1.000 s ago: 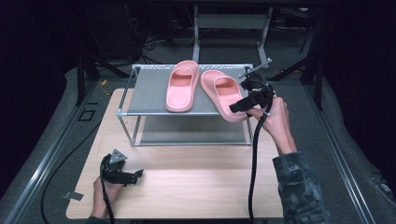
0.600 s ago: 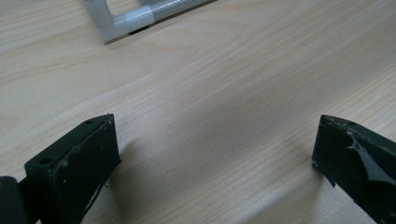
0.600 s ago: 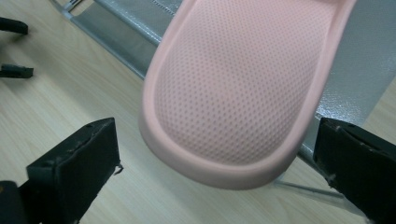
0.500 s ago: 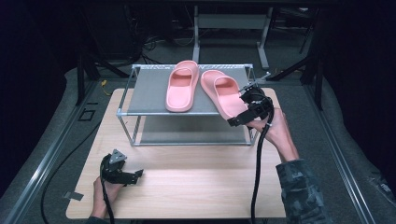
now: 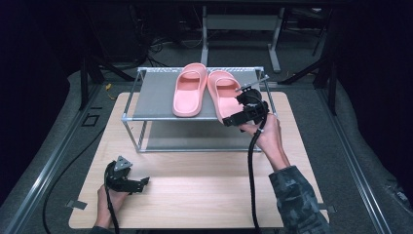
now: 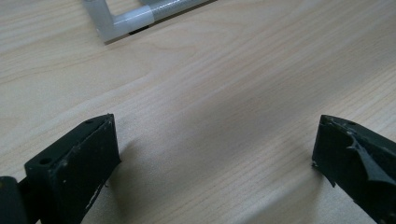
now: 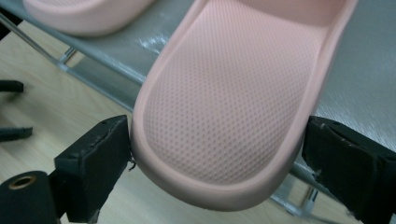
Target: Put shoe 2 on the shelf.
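Note:
Two pink slippers lie side by side on the grey top of a metal rack (image 5: 151, 97). The left slipper (image 5: 190, 90) lies further in. The right slipper (image 5: 220, 92) has its heel hanging over the rack's front edge. My right gripper (image 5: 234, 110) is at that heel. In the right gripper view the heel (image 7: 229, 93) sits between the two black jaws of the right gripper (image 7: 217, 154). The jaws have just been closing, and both pads touch its sides. My left gripper (image 5: 141, 184) rests low over the wooden table (image 5: 195, 195) at the front left, open; nothing lies between the jaws of the left gripper (image 6: 215, 158).
The rack has a lower shelf (image 5: 195, 139) under the top, and one of its feet (image 6: 126, 23) shows ahead of the left gripper. A black cable (image 5: 251, 175) hangs from the right gripper down along the forearm. Dark floor and stands surround the table.
My right hand has come down and towards the table's front, from above the right slipper to its heel, which now sits between the jaws. The left hand has stayed put.

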`<state>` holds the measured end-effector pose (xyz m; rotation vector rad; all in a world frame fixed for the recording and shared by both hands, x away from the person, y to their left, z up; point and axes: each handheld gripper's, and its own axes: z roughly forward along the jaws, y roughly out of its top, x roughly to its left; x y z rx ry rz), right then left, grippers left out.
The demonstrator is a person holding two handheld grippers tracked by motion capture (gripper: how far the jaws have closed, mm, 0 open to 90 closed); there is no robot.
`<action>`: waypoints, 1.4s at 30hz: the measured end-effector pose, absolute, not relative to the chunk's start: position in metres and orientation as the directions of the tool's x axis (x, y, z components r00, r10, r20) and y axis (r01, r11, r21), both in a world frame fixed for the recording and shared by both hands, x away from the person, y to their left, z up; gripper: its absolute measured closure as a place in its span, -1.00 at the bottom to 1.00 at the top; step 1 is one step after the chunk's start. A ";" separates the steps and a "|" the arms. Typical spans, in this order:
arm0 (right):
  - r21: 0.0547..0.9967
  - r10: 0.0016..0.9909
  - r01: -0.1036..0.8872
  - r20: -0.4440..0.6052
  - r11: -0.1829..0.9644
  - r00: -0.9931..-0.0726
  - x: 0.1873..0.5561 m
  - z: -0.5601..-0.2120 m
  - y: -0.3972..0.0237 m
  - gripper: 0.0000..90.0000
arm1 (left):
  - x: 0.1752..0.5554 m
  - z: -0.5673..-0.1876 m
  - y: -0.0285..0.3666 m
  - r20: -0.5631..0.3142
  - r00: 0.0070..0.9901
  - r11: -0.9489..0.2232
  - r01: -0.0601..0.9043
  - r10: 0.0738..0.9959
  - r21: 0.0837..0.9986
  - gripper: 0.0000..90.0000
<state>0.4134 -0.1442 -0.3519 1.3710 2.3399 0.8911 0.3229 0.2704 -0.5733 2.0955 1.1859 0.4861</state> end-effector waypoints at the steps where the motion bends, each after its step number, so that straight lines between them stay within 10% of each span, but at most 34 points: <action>1: 0.646 0.862 0.676 0.055 0.354 -0.504 0.413 -0.351 -0.140 -0.82 | 0.323 -0.573 0.270 -0.006 0.517 -0.361 0.605 0.856 0.709 -1.00; 42: 0.673 0.801 0.580 -0.031 0.459 -0.598 0.399 -0.364 -0.141 -0.68 | 0.323 -0.573 0.270 -0.007 0.515 -0.359 0.607 0.857 0.710 -1.00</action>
